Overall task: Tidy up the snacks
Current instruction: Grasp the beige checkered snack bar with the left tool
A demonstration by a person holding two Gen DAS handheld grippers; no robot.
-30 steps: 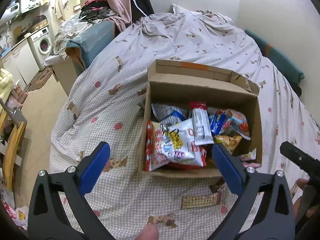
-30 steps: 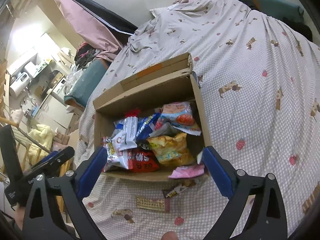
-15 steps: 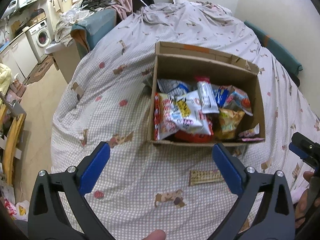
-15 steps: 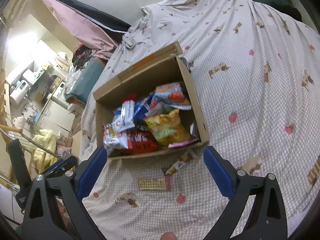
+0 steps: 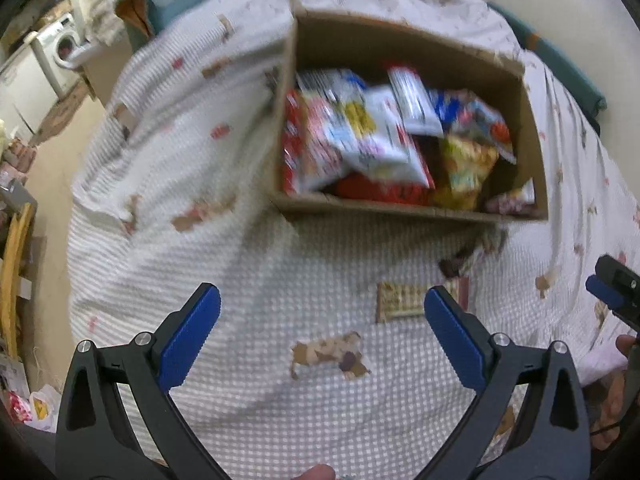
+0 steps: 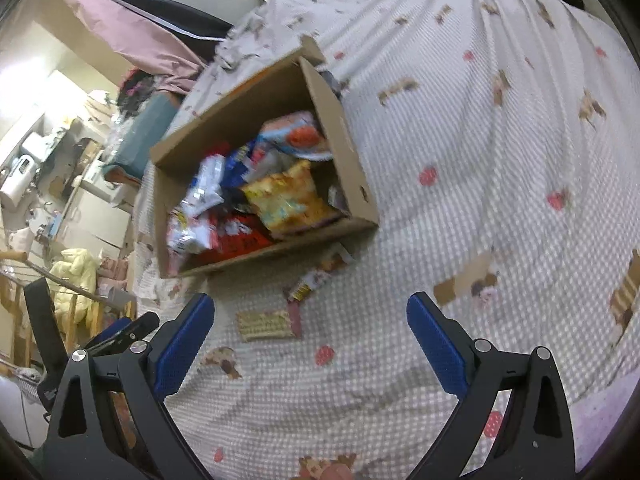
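Note:
An open cardboard box (image 5: 384, 210) (image 6: 352, 184) sits on a patterned bed cover, holding several snack bags: white, red, yellow and blue. In front of it lie a flat tan wafer pack (image 5: 400, 302) (image 6: 266, 324) and a small dark snack packet (image 5: 460, 260) (image 6: 316, 276). My left gripper (image 5: 320, 334) is open and empty above the cover, short of the box, with the wafer pack just inside its right finger. Open and empty as well, my right gripper (image 6: 310, 342) hovers above the cover near the wafer pack. The frames are blurred by motion.
The bed cover (image 5: 260, 360) (image 6: 500, 140) spreads around the box. Its left edge drops to a floor with a washing machine (image 5: 64, 46), a wooden rack (image 5: 14, 272) and clutter. A teal cushion (image 5: 560, 68) lies by the wall. A hand (image 5: 628, 346) holds the other gripper at right.
Both grippers have pulled back and away from the box, so the two loose packs on the cover have come into fuller view. Both stay open and empty.

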